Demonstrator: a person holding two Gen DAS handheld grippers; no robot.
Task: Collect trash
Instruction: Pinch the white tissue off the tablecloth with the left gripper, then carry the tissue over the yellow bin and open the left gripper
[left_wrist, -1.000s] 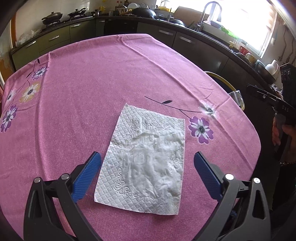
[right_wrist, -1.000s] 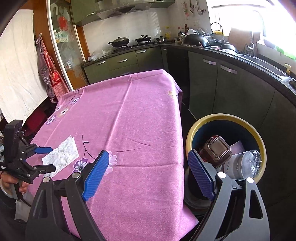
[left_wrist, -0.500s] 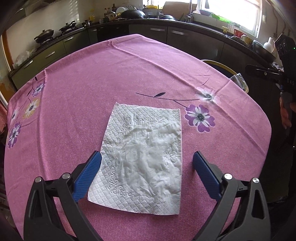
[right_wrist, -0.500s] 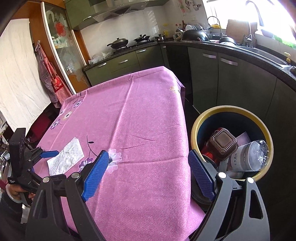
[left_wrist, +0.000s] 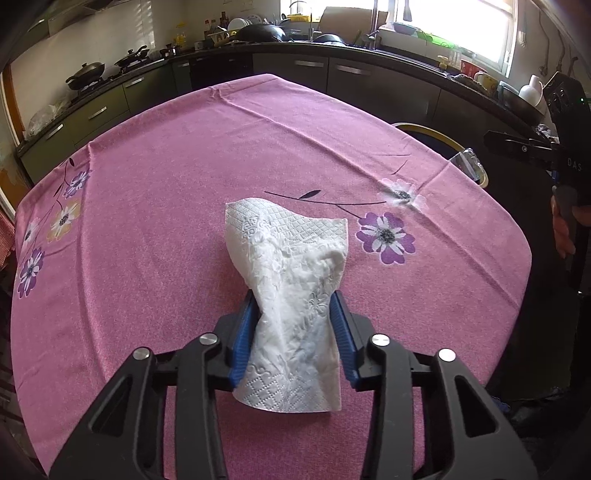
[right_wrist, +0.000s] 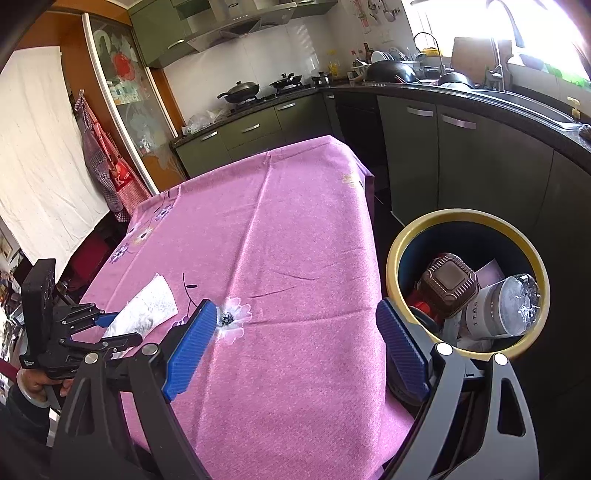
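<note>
Left tool (left_wrist: 294, 308): one napkin (left_wrist: 291, 266) pinched.

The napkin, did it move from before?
Yes. The napkin has bunched inward off the pink tablecloth, away from the purple flower, squeezed by the left gripper.

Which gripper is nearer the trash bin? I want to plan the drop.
Right. The right gripper hangs open at the table corner beside the trash bin; the left gripper, clamping the napkin, sits farther along the table.
</note>
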